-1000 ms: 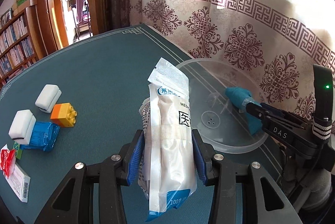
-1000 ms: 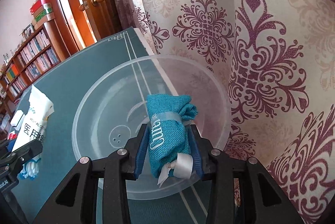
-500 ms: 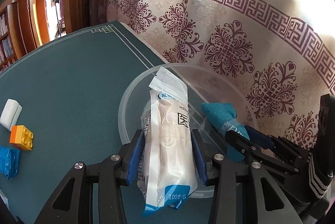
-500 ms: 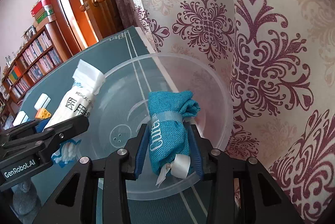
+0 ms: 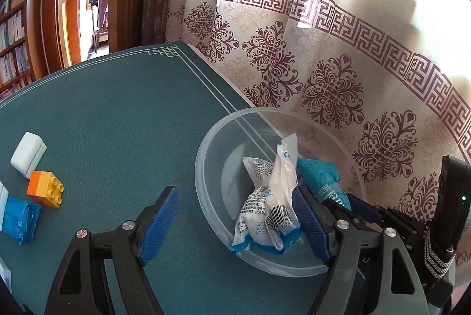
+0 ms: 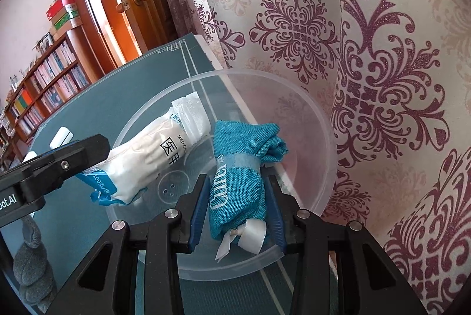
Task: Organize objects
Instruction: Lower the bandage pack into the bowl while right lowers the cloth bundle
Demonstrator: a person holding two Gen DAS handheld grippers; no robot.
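Your left gripper's (image 6: pixel 61 165) black body hides the near end of the cotton swab packet (image 6: pixel 147 156) in the right wrist view, so you cannot tell from there whether anything touches it. In the left wrist view the packet covers the left half of the teal cloth pouch (image 5: pixel 322 176), and the right gripper (image 5: pixel 365 212) covers the pouch's near end. The blue wrapped pack (image 5: pixel 20 222) and the white block (image 5: pixel 2 204) beside it run off the left edge. Book titles on the bookshelf (image 6: pixel 44 88) are too small to read.
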